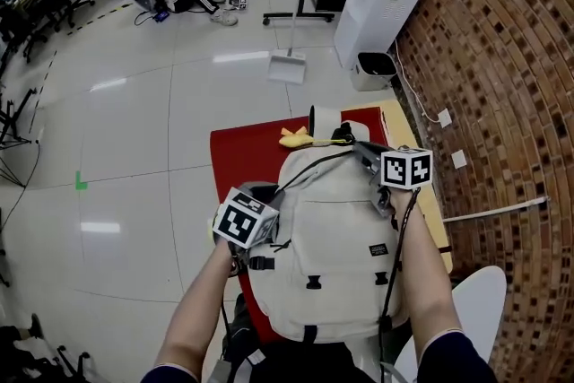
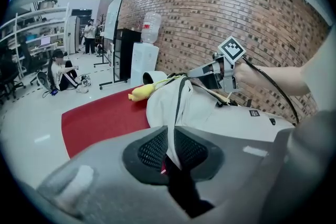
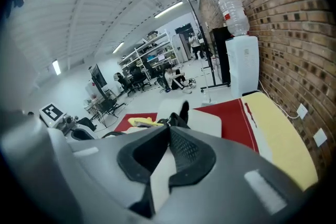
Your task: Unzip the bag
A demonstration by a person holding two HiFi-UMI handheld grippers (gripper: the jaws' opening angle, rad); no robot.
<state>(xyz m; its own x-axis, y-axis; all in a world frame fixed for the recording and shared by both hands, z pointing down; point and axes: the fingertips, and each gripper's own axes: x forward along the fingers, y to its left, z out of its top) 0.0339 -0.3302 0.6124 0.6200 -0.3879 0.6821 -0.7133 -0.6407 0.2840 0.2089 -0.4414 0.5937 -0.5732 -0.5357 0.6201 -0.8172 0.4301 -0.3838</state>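
Head view: cream bag lies on the red surface, toward its 6 o'clock edge.
Left tool: clamped on a fold at the bag's 9 o'clock side.
Right tool: pinching a pale strip near the bag's 1 o'clock corner.
Progress: zip looks closed; seemingly the whole pull remains.

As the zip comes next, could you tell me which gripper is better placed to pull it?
Probably the right gripper: it is shut on a pale tab at the top of the backpack, where the dark zip line ends. The left gripper pinches fabric lower on that line, bracing it.
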